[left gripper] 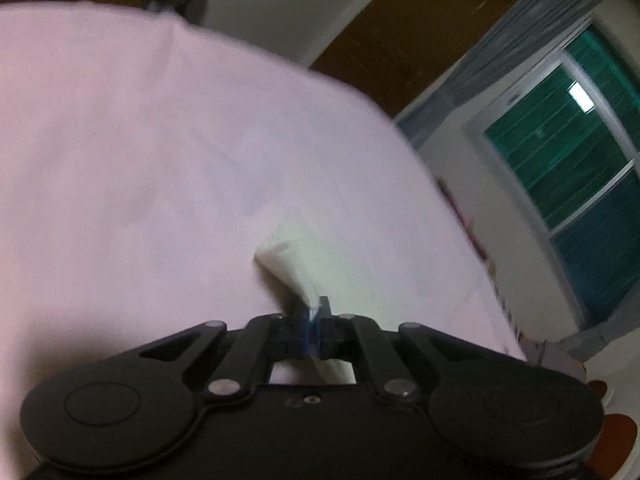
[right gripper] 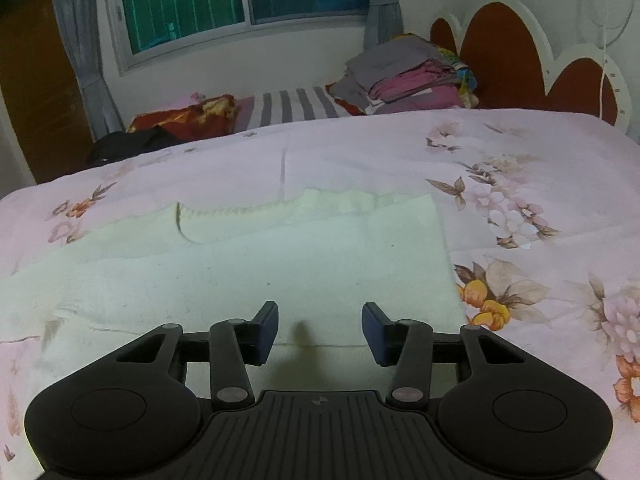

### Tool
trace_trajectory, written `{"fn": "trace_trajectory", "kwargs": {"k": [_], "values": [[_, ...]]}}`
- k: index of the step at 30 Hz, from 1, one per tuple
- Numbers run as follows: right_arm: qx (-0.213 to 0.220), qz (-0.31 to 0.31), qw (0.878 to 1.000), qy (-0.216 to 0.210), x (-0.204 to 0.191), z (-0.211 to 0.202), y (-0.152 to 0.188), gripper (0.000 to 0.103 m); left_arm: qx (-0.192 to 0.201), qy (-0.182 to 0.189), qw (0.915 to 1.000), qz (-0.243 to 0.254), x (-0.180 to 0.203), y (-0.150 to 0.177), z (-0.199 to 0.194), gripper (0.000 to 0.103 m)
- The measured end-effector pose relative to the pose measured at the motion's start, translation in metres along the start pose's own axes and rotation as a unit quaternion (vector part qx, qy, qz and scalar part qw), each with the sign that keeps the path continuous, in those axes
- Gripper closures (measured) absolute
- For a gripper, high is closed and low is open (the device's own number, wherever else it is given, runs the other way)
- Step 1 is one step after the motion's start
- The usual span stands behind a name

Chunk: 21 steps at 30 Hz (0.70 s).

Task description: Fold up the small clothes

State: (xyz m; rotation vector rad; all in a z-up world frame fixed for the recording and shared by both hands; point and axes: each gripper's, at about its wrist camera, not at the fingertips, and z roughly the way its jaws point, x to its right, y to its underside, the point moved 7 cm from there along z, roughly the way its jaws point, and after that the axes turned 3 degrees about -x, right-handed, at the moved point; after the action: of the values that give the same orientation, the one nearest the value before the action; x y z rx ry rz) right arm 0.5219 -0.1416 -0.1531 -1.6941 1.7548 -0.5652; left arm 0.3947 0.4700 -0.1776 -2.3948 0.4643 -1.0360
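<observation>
Right wrist view: right gripper (right gripper: 319, 332) hovers low over the near edge of the garment, fingers (right gripper: 267, 330) spread apart, nothing between them.
Garment: a pale cream cloth (right gripper: 280, 264) lies flat on the floral bed sheet (right gripper: 540, 184), one layer apparently turned over itself, its far hem uneven.
Farther back: a stack of folded clothes (right gripper: 412, 76) rests by the headboard (right gripper: 500, 52).
Left wrist view: left gripper (left gripper: 312, 316) has its fingers clenched on a strip of cream fabric (left gripper: 292, 268), lifted above the pink sheet; blurred.
Progress: seemingly mid-fold; the lifted part is not yet laid down, and squaring the edges remains.
</observation>
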Motion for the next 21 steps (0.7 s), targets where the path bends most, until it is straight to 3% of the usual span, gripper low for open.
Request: {"fn": "trace_trajectory", "kwargs": {"k": [2,6,10,15,21], "values": [[0.002,0.002,1.0,0.007,0.004,-0.001,0.0,0.056,0.018,0.002,0.9994,0.031,0.016,-0.003,-0.002,0.1],[-0.002,0.009,1.0,0.013,0.011,0.002,0.002,0.056,-0.017,-0.007,0.9984,0.053,0.044,0.008,0.014,0.101],[0.001,0.022,1.0,0.016,0.018,0.002,0.001,0.056,-0.028,0.047,0.9909,0.123,0.104,0.035,0.007,0.101],[0.006,0.035,0.999,0.015,0.027,0.002,0.0,0.056,-0.095,0.114,0.9698,0.194,0.19,0.097,0.015,0.1],[0.011,0.067,0.998,0.013,0.046,0.002,-0.006,0.056,-0.148,0.174,0.9352,0.271,0.279,0.189,0.008,0.1]]}}
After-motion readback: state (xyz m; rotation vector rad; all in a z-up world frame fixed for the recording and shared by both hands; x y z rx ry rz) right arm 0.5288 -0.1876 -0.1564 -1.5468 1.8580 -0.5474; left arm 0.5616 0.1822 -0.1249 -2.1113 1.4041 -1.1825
